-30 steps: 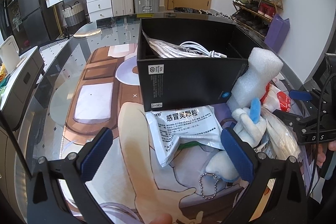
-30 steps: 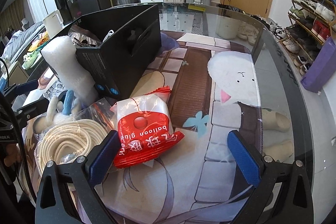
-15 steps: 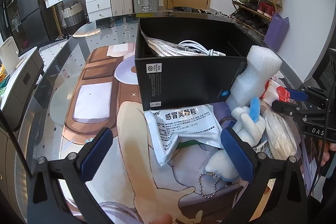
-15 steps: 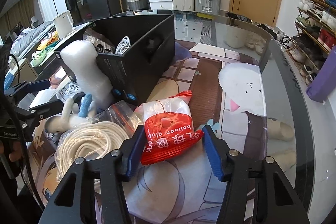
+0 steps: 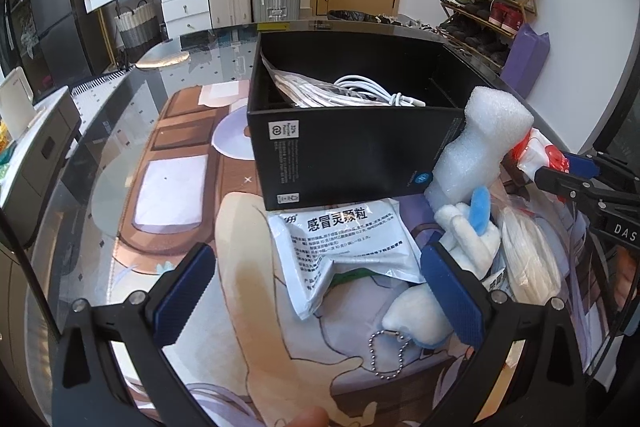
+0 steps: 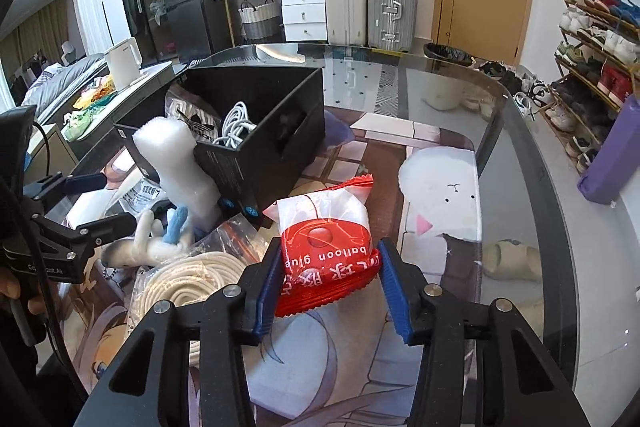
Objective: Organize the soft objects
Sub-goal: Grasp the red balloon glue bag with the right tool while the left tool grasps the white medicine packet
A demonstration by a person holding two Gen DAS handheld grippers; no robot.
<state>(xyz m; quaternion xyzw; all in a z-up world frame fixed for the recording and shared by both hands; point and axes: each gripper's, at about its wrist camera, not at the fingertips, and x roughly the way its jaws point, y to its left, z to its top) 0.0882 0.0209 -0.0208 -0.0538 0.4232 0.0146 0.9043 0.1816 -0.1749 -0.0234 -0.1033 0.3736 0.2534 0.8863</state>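
Change since the earlier frames: the right gripper (image 6: 328, 283) has just been closing, its blue pads now pinching the red-and-white packet (image 6: 326, 239) of balloon glue, which was lying flat on the table mat and is now lifted with its far end tipped up. The left gripper (image 5: 316, 291) has kept its place.

Right gripper: both pads pressed on the packet's lower red edge, packet upright between them, in front of the black box's near corner.

Left gripper: fingers spread wide, nothing between them, hovering over the mat (image 5: 168, 187).

Black box (image 5: 352, 147): open-topped, on the mat; holds a white cable (image 5: 372, 95) and clear bags.

White foam roll (image 5: 480, 147): leaning on the box's near corner.

White medicine sachet (image 5: 348, 247): flat on the mat, just in front of the box.

White plush toy (image 5: 468, 239) with blue ear and bead chain: beside the sachet, at the foot of the foam roll.

Bagged coil of cream rope (image 6: 192, 279): just left of the right gripper.
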